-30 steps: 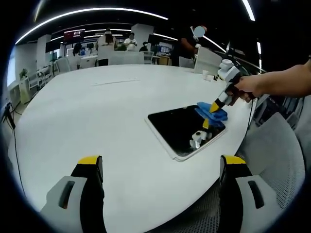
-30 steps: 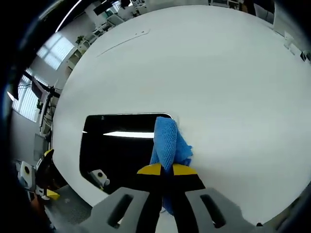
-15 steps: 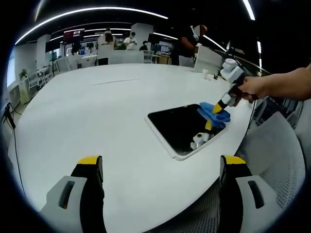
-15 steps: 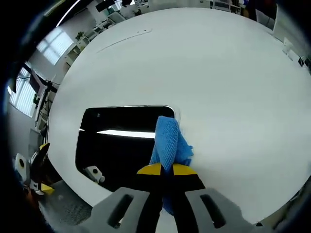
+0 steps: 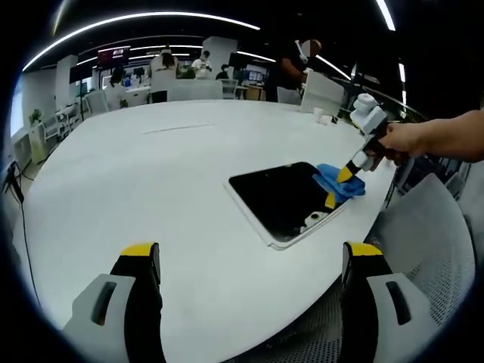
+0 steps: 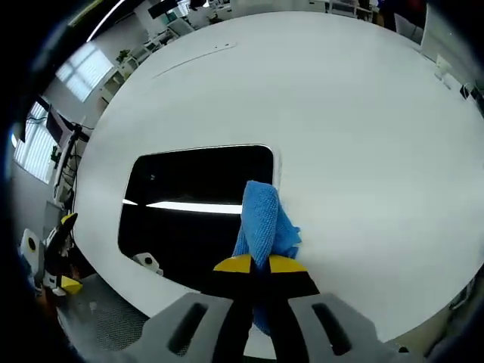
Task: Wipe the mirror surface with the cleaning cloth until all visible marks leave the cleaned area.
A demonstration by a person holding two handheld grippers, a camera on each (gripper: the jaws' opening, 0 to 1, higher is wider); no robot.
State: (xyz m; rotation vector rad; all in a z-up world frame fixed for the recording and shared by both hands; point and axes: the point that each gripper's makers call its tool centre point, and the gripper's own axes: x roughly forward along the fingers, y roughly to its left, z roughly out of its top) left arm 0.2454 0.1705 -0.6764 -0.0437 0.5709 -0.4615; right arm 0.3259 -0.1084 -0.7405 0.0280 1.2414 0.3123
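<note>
Right gripper [image 6: 253,265], clamping blue cloth [image 6: 263,223], sliding toward mirror's [image 6: 198,200] near edge; left gripper [image 5: 249,261] idling agape, empty.

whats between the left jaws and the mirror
Only bare white table: in the left gripper view, nothing lies between the open left gripper and the mirror.
</note>
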